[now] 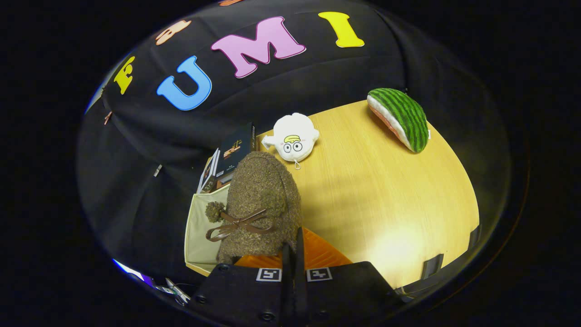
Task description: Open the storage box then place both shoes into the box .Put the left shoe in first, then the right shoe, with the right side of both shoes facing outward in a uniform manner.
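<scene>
A brown fuzzy shoe (261,204) with a brown bow and a pom-pom hangs just ahead of my fingers, its toe pointing away from me. My gripper (293,247) is shut on the shoe's near edge, with the two fingers almost touching. Right under the shoe and the fingers lies an orange ribbed surface (317,256), which looks like part of the storage box; the shoe and the gripper hide most of it.
A beige fabric bin (199,227) stands left of the shoe, with books (231,152) behind it. On the wooden table (390,204) beyond lie a white plush toy (292,136) and a watermelon-slice plush (401,118).
</scene>
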A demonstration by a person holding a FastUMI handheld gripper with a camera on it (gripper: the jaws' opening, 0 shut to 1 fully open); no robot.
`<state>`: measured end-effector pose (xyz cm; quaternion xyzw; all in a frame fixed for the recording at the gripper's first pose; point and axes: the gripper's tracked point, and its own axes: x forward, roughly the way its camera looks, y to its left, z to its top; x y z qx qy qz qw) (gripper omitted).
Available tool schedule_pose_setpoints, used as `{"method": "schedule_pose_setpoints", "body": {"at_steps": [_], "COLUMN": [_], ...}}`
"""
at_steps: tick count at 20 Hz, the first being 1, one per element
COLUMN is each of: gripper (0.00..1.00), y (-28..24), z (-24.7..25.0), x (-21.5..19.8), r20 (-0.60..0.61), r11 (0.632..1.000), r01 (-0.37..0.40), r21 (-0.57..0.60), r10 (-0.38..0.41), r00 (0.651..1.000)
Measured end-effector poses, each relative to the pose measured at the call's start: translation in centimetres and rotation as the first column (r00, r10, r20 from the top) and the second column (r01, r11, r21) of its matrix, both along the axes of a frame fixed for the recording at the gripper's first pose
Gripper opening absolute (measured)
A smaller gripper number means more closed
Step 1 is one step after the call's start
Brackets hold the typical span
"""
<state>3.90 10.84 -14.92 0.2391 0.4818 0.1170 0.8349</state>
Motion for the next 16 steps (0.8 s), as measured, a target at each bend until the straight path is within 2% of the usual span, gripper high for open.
{"method": "schedule_pose_setpoints", "body": {"at_steps": [9, 16], "gripper": [0.05, 0.05], "y": [12.5, 17.3], "z": [2.0, -1.2], "x": [0.4, 1.1], "r20": [0.003, -0.016], "r11": [0.990, 0.988], "r01": [-0.113, -0.153], "r21": [0.084, 0.011], "r10": [0.113, 0.153], "r00": [0.994, 0.988]}}
